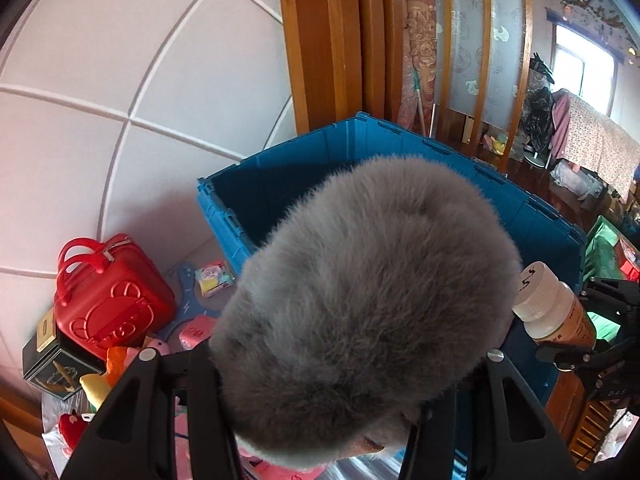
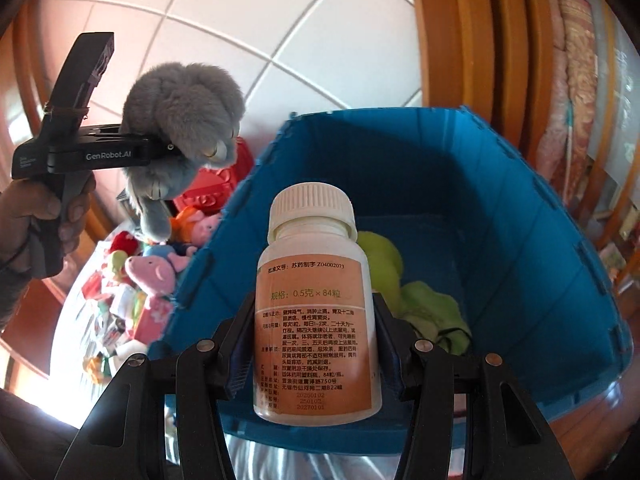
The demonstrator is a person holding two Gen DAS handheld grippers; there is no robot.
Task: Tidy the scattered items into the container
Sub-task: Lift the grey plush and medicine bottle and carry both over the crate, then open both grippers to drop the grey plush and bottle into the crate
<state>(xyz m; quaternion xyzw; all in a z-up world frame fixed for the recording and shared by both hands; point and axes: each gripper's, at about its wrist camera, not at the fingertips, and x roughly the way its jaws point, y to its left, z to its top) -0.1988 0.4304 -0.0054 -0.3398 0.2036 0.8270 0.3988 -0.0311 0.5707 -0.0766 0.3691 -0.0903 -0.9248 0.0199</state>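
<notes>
My left gripper point(image 1: 320, 364) is shut on a grey plush toy point(image 1: 368, 292), held up in front of the blue crate point(image 1: 288, 160); the toy fills most of the left wrist view. The right wrist view shows that gripper point(image 2: 160, 148) and the toy point(image 2: 180, 120) to the left of the crate point(image 2: 520, 208). My right gripper point(image 2: 314, 344) is shut on a white-capped pill bottle point(image 2: 316, 312) with an orange label, held over the crate's near rim. The bottle also shows in the left wrist view point(image 1: 552, 304). A green cloth item point(image 2: 416, 292) lies inside the crate.
Left of the crate lie scattered items: a red toy case point(image 1: 108, 296), a dark box point(image 1: 48, 356), a small colourful box point(image 1: 214, 278), pink pig plushes point(image 2: 154, 268) and small packets. White tiled wall behind; wooden door frame point(image 1: 320, 40) at the back right.
</notes>
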